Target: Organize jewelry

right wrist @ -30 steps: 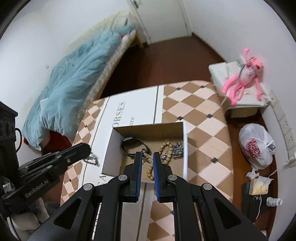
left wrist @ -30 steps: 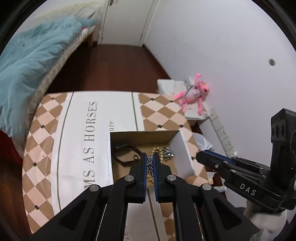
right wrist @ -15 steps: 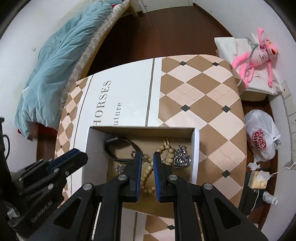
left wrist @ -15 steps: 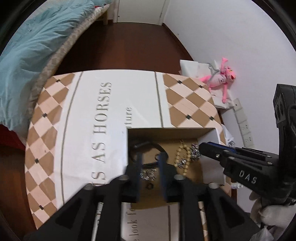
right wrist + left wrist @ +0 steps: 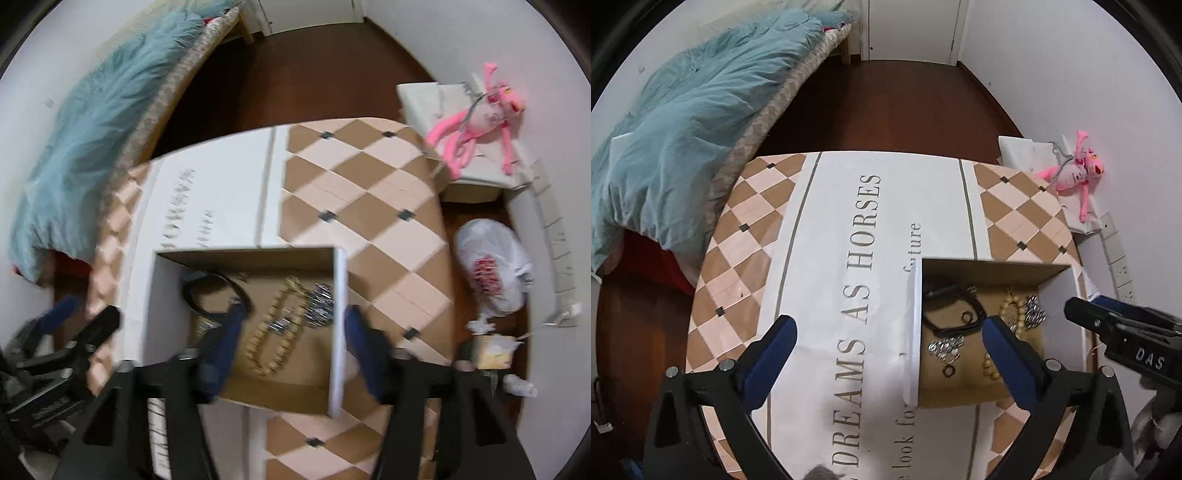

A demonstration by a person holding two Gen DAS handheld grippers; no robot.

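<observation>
Brown box [image 5: 960, 397] holds beads [image 5: 275, 334], silver chain [image 5: 945, 345], black band [image 5: 955, 308]; both grippers wide open, empty; table bare, job looks nearly done.

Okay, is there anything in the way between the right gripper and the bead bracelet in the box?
Nothing visible. The right gripper is open above the open-topped box, and the bead bracelet lies uncovered on the box floor between its fingers. A silver chain lies against the beads.
</observation>
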